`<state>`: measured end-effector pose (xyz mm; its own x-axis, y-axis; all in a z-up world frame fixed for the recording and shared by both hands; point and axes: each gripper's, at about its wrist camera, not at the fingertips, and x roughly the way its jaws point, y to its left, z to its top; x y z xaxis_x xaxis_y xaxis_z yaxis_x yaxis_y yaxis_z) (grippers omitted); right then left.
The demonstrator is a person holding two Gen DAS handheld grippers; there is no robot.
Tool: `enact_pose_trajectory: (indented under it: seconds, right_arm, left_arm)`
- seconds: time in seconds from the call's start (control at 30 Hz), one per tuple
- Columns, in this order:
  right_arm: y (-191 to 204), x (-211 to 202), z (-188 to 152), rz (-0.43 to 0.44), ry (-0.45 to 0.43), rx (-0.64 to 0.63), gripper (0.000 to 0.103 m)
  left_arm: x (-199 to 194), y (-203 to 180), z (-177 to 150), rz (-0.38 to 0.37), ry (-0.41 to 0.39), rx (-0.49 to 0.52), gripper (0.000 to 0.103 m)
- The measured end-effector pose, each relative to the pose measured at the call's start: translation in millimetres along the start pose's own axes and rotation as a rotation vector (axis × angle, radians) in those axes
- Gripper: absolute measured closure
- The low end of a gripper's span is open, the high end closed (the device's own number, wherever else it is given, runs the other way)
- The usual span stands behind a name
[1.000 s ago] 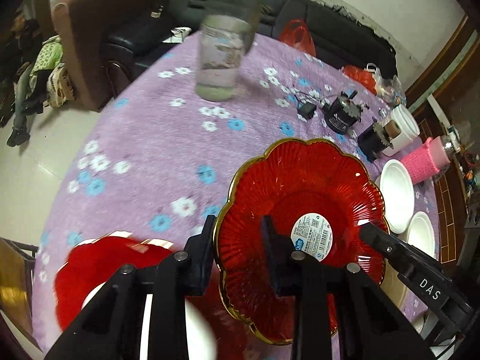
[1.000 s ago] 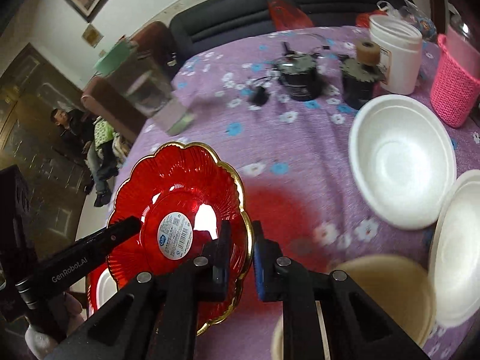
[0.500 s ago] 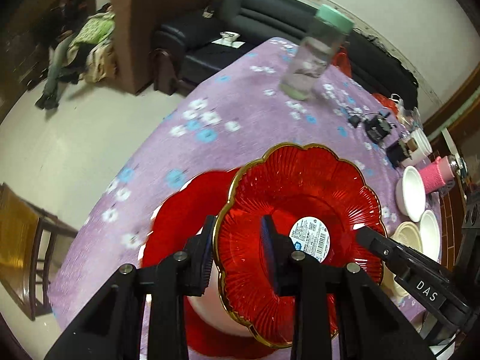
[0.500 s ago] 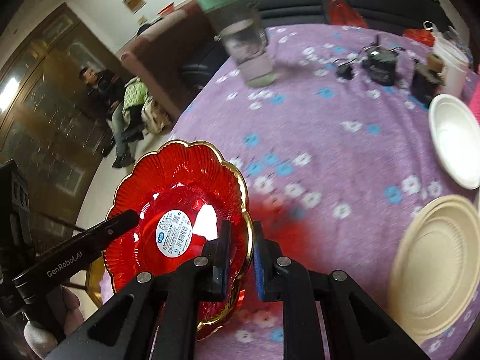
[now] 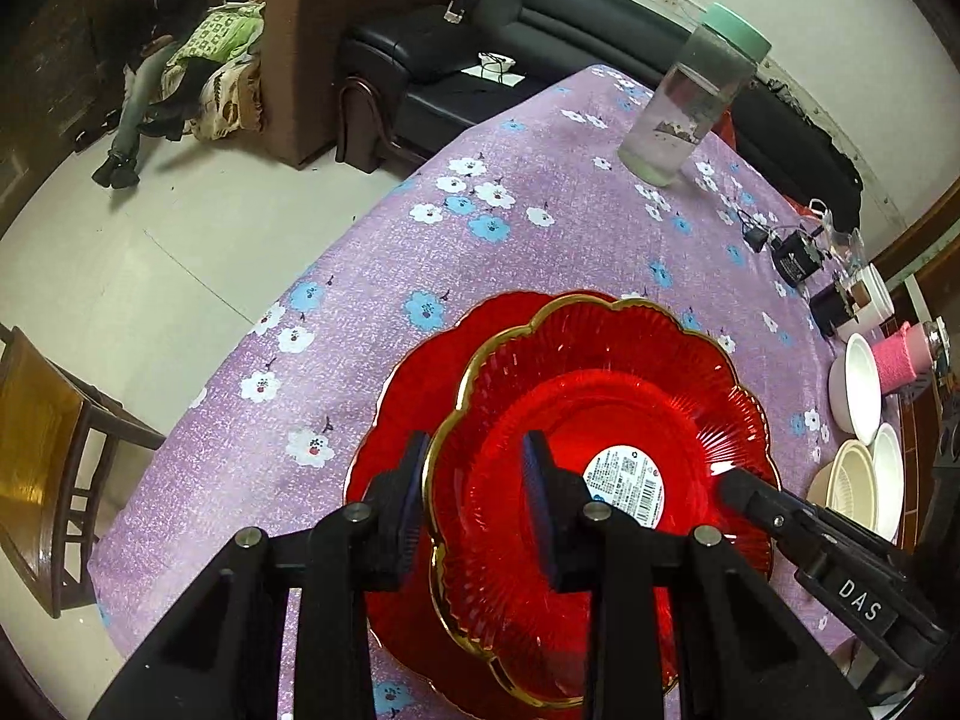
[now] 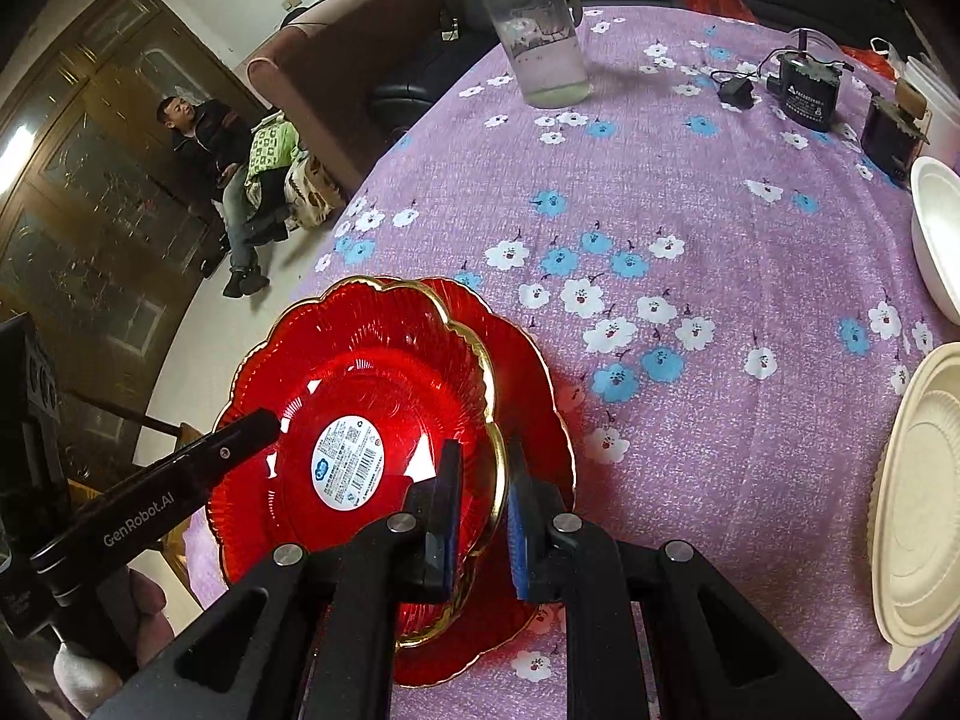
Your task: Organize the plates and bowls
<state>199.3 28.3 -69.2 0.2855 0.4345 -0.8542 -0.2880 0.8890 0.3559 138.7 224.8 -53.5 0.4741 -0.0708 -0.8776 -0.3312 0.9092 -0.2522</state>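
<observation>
A red scalloped glass plate with a gold rim and a white sticker (image 5: pixel 606 420) (image 6: pixel 372 372) is held by both grippers. My left gripper (image 5: pixel 474 492) is shut on its left rim. My right gripper (image 6: pixel 483 495) is shut on its right rim. It hangs just above, or rests on, a second red plate (image 5: pixel 414 372) (image 6: pixel 528 384) lying on the purple flowered tablecloth (image 6: pixel 690 228); I cannot tell if they touch. White bowls (image 5: pixel 858 390) (image 6: pixel 936 240) and a cream plate (image 6: pixel 918 504) lie to the right.
A clear jar with a green lid (image 5: pixel 690 102) (image 6: pixel 540 42) stands at the far side. Black devices (image 6: pixel 807 90), a white tub and a pink knitted cup (image 5: pixel 900 354) stand at the far right. The table edge (image 5: pixel 198 396) and a wooden chair (image 5: pixel 42 456) lie to the left.
Both grippers have carried the gold-rimmed plate to the left and down over the second red plate. A white patch seen on the lower plate is now covered.
</observation>
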Motion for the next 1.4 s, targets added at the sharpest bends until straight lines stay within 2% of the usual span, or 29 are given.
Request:
enact_pose_trajectory:
  seconds: [0.13, 0.3, 0.37, 0.43, 0.5, 0.67, 0.73, 0.8, 0.87, 0.97, 1.07, 1.2, 1.4]
  right_arm:
    - [8, 0, -2, -0.024, -0.024, -0.028, 0.085]
    - [18, -4, -6, -0.076, -0.075, -0.084, 0.085]
    - [19, -8, -8, -0.081, -0.099, -0.091, 0.078]
    - [17, -12, -8, -0.08, -0.114, -0.089, 0.063]
    - [14, -17, -9, -0.083, -0.131, -0.085, 0.059]
    - [7, -36, -16, -0.061, -0.165, -0.061, 0.059]
    - [4, -48, -23, -0.046, -0.191, -0.053, 0.059]
    - [1, -62, -33, -0.034, -0.228, -0.04, 0.059]
    - [-7, -79, -45, -0.017, -0.279, -0.018, 0.059]
    - [-22, -99, -64, -0.014, -0.351, 0.019, 0.055]
    - [-43, -116, -82, -0.037, -0.415, 0.063, 0.053]
    - [-85, -142, -113, -0.075, -0.494, 0.175, 0.049]
    - [-144, -181, -158, -0.168, -0.611, 0.342, 0.043]
  left_arm:
    - [-1, 0, -3, -0.04, -0.017, -0.005, 0.047]
    - [-14, -4, -6, -0.062, -0.059, -0.002, 0.038]
    - [-22, -4, -7, -0.081, -0.078, -0.008, 0.038]
    - [-30, -4, -9, -0.092, -0.094, -0.013, 0.037]
    - [-39, -5, -12, -0.1, -0.111, -0.016, 0.037]
    - [-62, -17, -25, -0.106, -0.145, 0.013, 0.035]
    - [-74, -26, -33, -0.081, -0.18, 0.037, 0.022]
    - [-87, -37, -40, -0.047, -0.232, 0.064, 0.019]
    - [-104, -52, -53, -0.048, -0.306, 0.107, 0.019]
    - [-119, -78, -73, -0.094, -0.359, 0.157, 0.019]
    - [-124, -101, -92, -0.14, -0.413, 0.144, 0.019]
    - [-106, -133, -117, -0.168, -0.344, 0.16, 0.019]
    - [-93, -175, -155, -0.104, -0.341, 0.241, 0.019]
